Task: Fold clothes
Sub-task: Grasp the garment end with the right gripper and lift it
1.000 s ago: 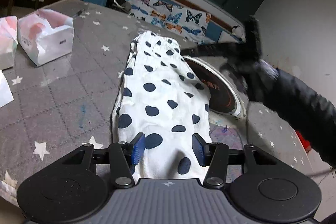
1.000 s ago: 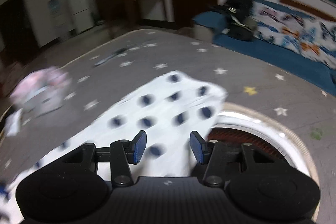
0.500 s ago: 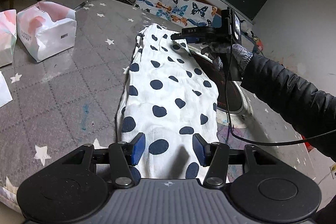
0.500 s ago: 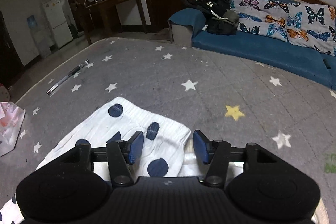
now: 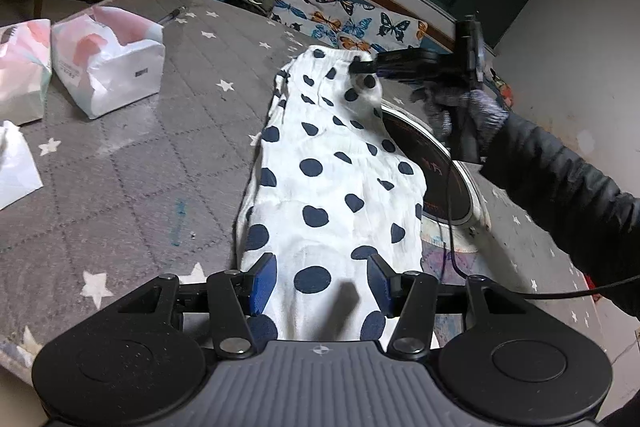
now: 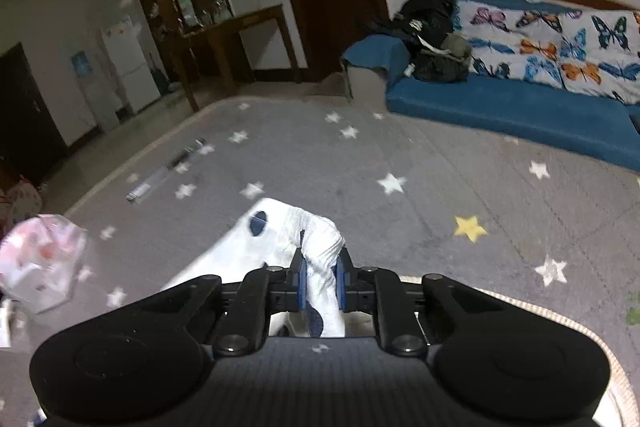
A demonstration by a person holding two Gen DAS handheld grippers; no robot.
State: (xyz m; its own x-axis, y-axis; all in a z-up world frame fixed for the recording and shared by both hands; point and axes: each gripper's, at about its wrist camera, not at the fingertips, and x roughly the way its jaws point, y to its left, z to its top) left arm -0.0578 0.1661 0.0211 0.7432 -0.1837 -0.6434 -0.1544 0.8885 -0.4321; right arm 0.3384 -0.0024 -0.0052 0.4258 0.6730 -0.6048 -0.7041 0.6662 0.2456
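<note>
My right tool [image 6: 320, 281] just clamped down on the far corner of the spotted garment [image 5: 332, 187], bunching it between the pads. My left tool [image 5: 322, 285] sits half open over the near end, gripping nothing. The garment lies lengthwise on the grey starred surface [image 5: 132, 155], its right edge draped over a round plate [image 5: 436, 179]. Lots of bare surface beyond the far hem. Bags [image 5: 108, 67] at left; their labels are too small to read.

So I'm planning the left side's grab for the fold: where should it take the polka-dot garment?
Grip the near hem of the polka-dot garment, coming in low from the near edge. It lies flat between the open left gripper; the right gripper already pinches the far corner.
</note>
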